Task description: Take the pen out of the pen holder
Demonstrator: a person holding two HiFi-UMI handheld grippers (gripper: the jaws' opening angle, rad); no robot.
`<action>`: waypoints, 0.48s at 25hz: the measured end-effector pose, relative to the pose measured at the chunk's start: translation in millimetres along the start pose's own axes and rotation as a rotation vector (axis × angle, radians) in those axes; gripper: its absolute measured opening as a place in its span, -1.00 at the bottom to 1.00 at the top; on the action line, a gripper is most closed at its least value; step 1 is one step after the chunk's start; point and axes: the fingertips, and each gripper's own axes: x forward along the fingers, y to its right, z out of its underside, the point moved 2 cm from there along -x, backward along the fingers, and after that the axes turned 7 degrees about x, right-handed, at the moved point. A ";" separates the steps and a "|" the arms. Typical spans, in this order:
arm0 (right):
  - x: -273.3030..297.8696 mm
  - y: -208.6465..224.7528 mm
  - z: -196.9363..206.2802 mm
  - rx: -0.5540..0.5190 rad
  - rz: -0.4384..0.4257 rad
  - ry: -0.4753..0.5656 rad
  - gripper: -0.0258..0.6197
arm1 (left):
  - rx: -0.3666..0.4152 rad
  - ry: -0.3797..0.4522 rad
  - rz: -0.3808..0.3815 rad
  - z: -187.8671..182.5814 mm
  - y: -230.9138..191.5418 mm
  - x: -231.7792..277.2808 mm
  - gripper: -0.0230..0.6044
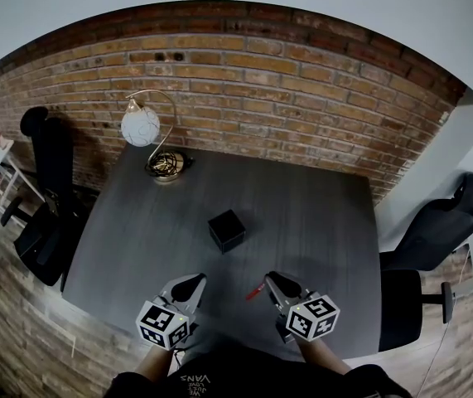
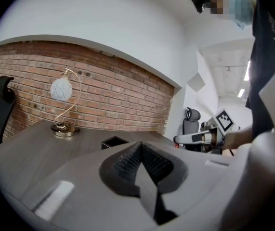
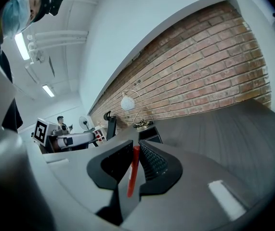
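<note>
The black square pen holder (image 1: pixel 227 230) stands in the middle of the dark table (image 1: pixel 319 197), and shows small past the jaws as the pen holder (image 2: pixel 113 142) and pen holder (image 3: pixel 150 134). My right gripper (image 1: pixel 271 282) is near the table's front edge, shut on a red pen (image 1: pixel 255 290). In the right gripper view the pen (image 3: pixel 133 170) runs up between the ribbed pads (image 3: pixel 151 161). My left gripper (image 1: pixel 195 283) is to the left of it, its jaws pressed together with nothing between them.
A lamp with a white globe (image 1: pixel 140 126) and gold base (image 1: pixel 167 165) stands at the table's far left corner. Black office chairs stand left (image 1: pixel 47 197) and right (image 1: pixel 435 239). A brick wall (image 1: pixel 302 98) runs behind the table.
</note>
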 end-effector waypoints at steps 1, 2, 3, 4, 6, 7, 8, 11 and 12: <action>0.4 -0.2 1.1 -0.001 -0.006 -0.008 -0.77 | 0.002 -0.002 -0.002 -0.4 0.7 0.7 -0.76; 0.8 -0.9 2.4 -0.002 -0.013 -0.015 -0.77 | 0.003 -0.004 -0.006 -0.7 1.6 1.0 -0.76; 1.0 -1.6 3.6 -0.003 -0.020 -0.020 -0.77 | 0.004 -0.006 -0.009 -0.8 2.8 1.1 -0.76; 0.7 -2.1 4.6 -0.003 -0.027 -0.024 -0.77 | 0.003 -0.007 -0.012 -0.8 4.5 1.3 -0.76; -0.6 -1.5 5.3 -0.004 -0.034 -0.028 -0.77 | -0.001 -0.007 -0.016 -0.7 8.0 2.8 -0.76; -0.8 -1.0 4.8 -0.005 -0.036 -0.027 -0.77 | -0.002 -0.006 -0.016 -0.8 9.1 3.7 -0.76; -0.7 -0.8 4.1 -0.006 -0.037 -0.026 -0.77 | -0.002 -0.005 -0.017 -1.1 10.0 4.3 -0.76; -2.0 -1.4 2.8 -0.005 -0.041 -0.022 -0.77 | 0.003 -0.007 -0.017 -0.9 13.0 4.1 -0.76; -2.6 -1.4 2.5 -0.004 -0.041 -0.019 -0.77 | 0.003 -0.007 -0.017 -0.7 13.8 3.9 -0.76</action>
